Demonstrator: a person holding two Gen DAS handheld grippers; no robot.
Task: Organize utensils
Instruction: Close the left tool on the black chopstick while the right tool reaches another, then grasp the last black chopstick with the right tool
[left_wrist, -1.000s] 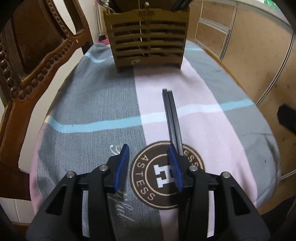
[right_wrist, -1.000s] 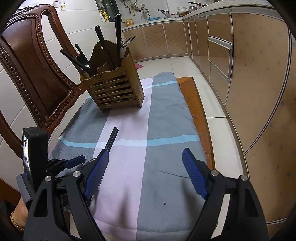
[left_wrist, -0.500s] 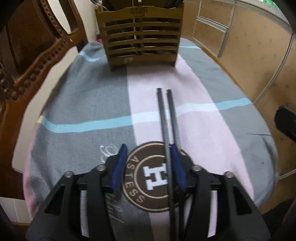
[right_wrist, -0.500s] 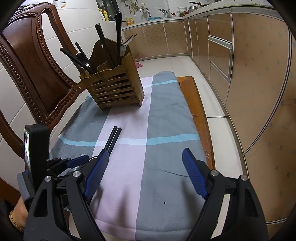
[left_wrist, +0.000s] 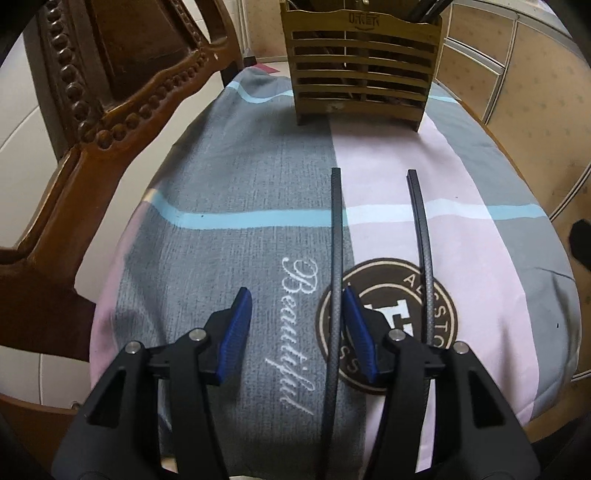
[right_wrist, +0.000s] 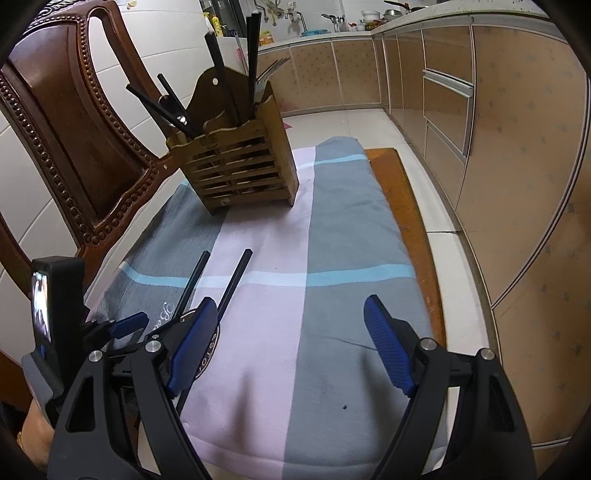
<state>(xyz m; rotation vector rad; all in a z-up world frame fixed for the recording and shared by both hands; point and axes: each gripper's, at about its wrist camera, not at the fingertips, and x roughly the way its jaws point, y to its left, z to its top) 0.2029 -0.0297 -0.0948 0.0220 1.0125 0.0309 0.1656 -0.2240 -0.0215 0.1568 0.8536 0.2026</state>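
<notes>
The left gripper (left_wrist: 297, 308) stands spread, its jaws having just opened; one dark slim chopstick (left_wrist: 335, 266) lies between them against the right pad, its twin (left_wrist: 421, 236) outside. The right gripper (right_wrist: 290, 332) gapes empty. Beyond, the slatted wooden utensil holder (left_wrist: 360, 74) stands on the striped cloth (left_wrist: 229, 177), its contents cut off.

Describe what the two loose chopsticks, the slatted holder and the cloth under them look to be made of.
Chopsticks: dark grey, matte, finely speckled surface; probably a composite or plastic, not bare wood.
Slatted holder: yellow-brown wood or bamboo, cut slats, stamped mark, dull finish.
Cloth: woven cotton-like fabric, visible weave, printed stripes and emblem, soft creases.
</notes>
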